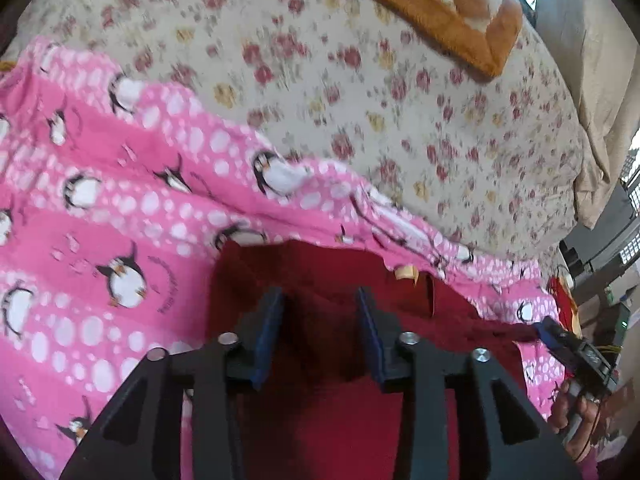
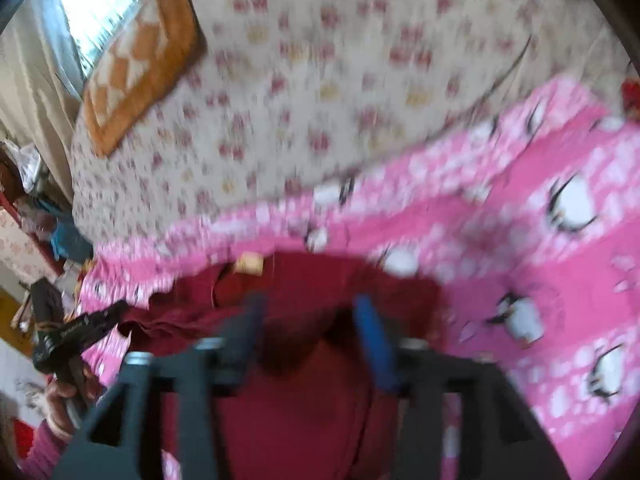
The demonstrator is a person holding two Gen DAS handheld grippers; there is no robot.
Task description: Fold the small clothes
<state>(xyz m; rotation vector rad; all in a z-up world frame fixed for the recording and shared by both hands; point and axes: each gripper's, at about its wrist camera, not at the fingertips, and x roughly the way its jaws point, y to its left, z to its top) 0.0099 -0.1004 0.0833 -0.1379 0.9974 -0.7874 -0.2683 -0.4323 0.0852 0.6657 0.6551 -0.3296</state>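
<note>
A dark red garment [image 1: 320, 272] lies on a pink penguin-print cloth [image 1: 100, 208] on the bed. My left gripper [image 1: 320, 304] is open, its blue-padded fingers [image 1: 272, 320] spread over the garment's near part. In the right wrist view the same red garment [image 2: 312, 280] has a small tan label [image 2: 250, 262] at its far edge. My right gripper [image 2: 308, 316] is open above it; the view is blurred. The right gripper [image 1: 552, 330] shows in the left view at the garment's right corner. The left gripper [image 2: 100, 316] shows at the garment's left edge.
A floral bedsheet [image 1: 360, 80] covers the bed beyond the pink cloth [image 2: 540, 220]. An orange and cream blanket [image 1: 440, 12] lies at the far end, also in the right view [image 2: 136, 72]. Curtains [image 1: 592, 80] and clutter stand beside the bed.
</note>
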